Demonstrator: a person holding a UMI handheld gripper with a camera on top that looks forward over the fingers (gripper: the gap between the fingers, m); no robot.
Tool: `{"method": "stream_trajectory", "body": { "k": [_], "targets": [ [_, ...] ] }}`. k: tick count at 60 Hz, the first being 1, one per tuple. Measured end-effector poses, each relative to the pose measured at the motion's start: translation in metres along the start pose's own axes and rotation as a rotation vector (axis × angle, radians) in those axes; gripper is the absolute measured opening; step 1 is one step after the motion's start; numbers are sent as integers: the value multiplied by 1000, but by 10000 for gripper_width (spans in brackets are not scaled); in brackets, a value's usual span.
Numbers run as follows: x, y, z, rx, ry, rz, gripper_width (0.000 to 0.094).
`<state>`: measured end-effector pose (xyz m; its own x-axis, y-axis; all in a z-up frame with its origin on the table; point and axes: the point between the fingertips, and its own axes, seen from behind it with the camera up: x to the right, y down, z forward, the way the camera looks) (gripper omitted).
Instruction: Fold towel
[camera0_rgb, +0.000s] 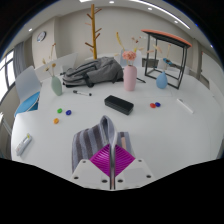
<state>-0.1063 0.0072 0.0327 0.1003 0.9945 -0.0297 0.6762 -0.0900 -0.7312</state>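
Observation:
A grey and white striped towel (97, 135) lies on the white table (170, 135), just ahead of my fingers and reaching back between them. My gripper (112, 150) is shut, its magenta pads (103, 158) pressed together with a thin edge of the towel pinched in the seam. The part of the towel under the fingers is hidden.
Beyond the towel lie a black box (119, 103), a pink bottle (130, 77), a heap of grey cloth (92, 70) and small coloured pieces (60, 112). A wooden coat stand (94, 30) and a black frame with a red top (165, 40) stand at the back.

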Motion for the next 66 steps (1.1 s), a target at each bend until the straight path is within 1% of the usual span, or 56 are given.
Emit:
{"method": "stream_trajectory", "body": {
  "k": [2, 3, 5, 6, 7, 11, 12, 14, 16, 18, 21, 28, 34, 38, 47, 53, 58, 66],
  "targets": [
    [4, 4, 5, -8, 8, -6, 58],
    [5, 7, 6, -15, 10, -11, 85],
    [7, 13, 9, -34, 15, -17, 178],
    [7, 15, 9, -43, 18, -20, 257],
    [7, 17, 9, -48, 20, -20, 356],
    [4, 11, -4, -38, 24, -22, 831],
    [3, 8, -9, -32, 23, -25, 854],
    [0, 2, -20, -19, 16, -30, 809],
    [-2, -4, -35, -11, 14, -34, 826],
    [-3, -9, -55, 0, 15, -39, 864],
    [-6, -16, -91, 12, 17, -44, 847],
    [-15, -22, -184, 13, 7, -53, 852],
    [-10, -20, -251, 20, 50, -34, 850],
    [-6, -19, -281, 30, 76, -29, 850],
    [-10, -23, -314, 80, 91, -15, 851],
    [-12, -20, -317, 88, 82, -7, 853],
    [-11, -12, -318, 72, 84, -15, 853],
    [-26, -5, -318, 63, 19, 14, 849]
  ]
}}
